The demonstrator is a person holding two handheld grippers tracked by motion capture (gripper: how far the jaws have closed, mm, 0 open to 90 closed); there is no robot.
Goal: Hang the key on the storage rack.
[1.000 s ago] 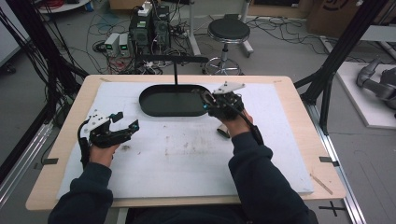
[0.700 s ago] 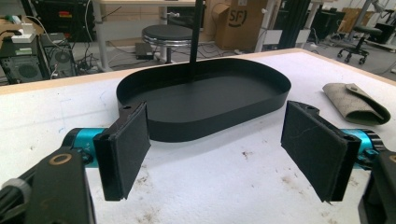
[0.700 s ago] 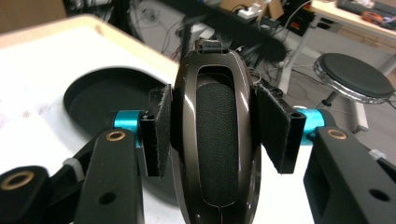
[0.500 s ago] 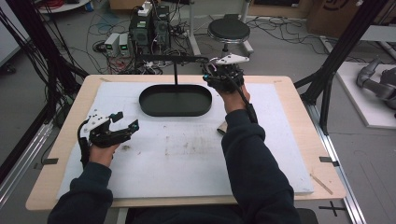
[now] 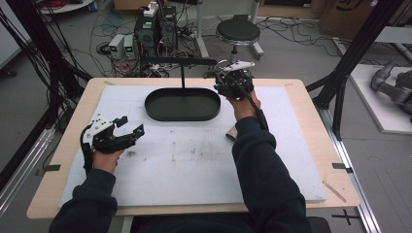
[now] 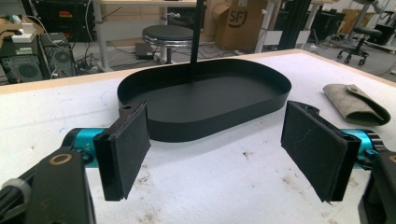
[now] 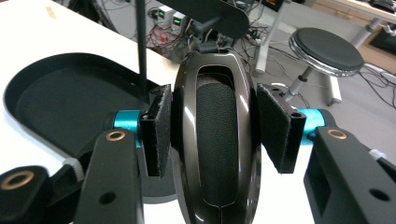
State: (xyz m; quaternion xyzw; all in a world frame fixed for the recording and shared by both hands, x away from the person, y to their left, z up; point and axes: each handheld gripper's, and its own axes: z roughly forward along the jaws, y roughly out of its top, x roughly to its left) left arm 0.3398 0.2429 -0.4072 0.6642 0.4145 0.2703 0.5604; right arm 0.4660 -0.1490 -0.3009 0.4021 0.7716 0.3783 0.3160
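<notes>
The left gripper (image 5: 127, 132) rested low over the bench (image 5: 194, 160), its jaws spread wide with nothing between them; ahead of them lay the black oval tray (image 6: 205, 100), bare inside, with a thin post rising from its middle. Off beyond the right-hand jaw of that gripper sat a small grey felt pouch (image 6: 356, 103), flat on the bench and untouched.

The right gripper (image 5: 232, 80) was raised past the tray's far right end, near the tip of the stand's crossbar (image 5: 180, 61). Its jaws were closed on a glossy dark brown oval case (image 7: 217, 135), one pad pressed to each long side. The case's top end sat just under the crossbar's rounded tip.

I judged the pick-up finished and the carry nearly so; hanging or setting down the case was left, and I could not tell whether it had caught on the bar.
</notes>
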